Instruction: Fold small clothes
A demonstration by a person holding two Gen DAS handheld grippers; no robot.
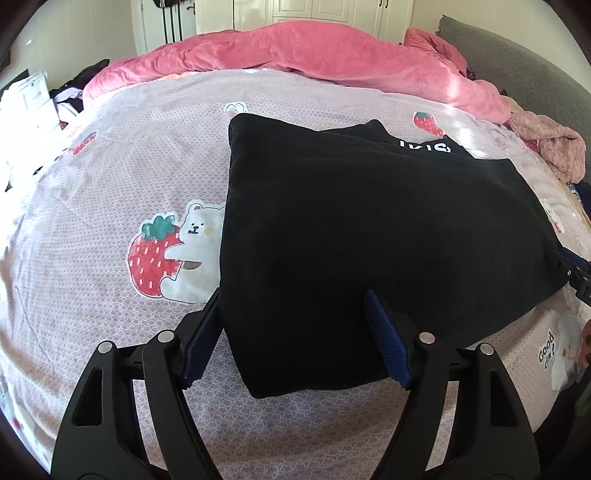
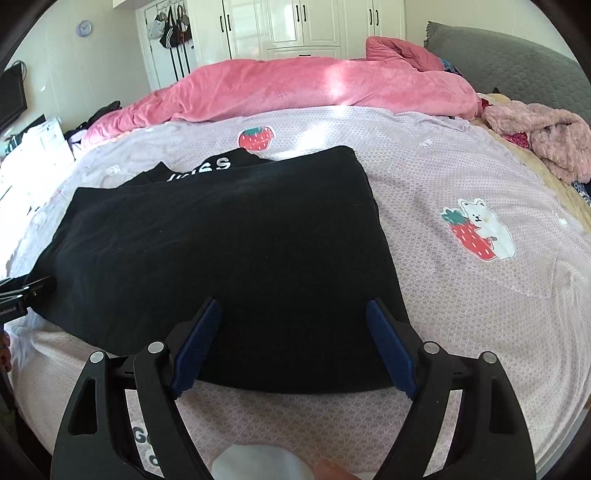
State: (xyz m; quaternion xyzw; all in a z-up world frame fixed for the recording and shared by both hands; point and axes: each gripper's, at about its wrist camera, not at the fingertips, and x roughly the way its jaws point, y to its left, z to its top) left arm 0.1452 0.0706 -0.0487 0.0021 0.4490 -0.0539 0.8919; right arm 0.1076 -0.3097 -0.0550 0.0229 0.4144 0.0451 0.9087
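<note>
Filling both views was a wide bed under a pale lilac sheet printed with strawberries and white bears. A pink duvet lay bunched along the bed's far edge, likely pushed back to leave room for folding, and a fluffy pink garment sat heaped at the far right corner. White wardrobe doors stood beyond the bed.

On the sheet, close to the near edge and about midway along it, lay a black garment, flat and already doubled over, with part of a white printed word showing at its far end. It looked partly folded, with at least one more fold still to make.

The left gripper hovered over the garment's near left corner, its blue-padded fingers spread wide, one outside the cloth edge and one above the cloth, pinching nothing. The right gripper sat over the near right corner in the same way, its fingers also spread and empty. With one gripper at each near corner, the hands seemed placed either to take the hem together or having just set it down; which one could not be told.
</note>
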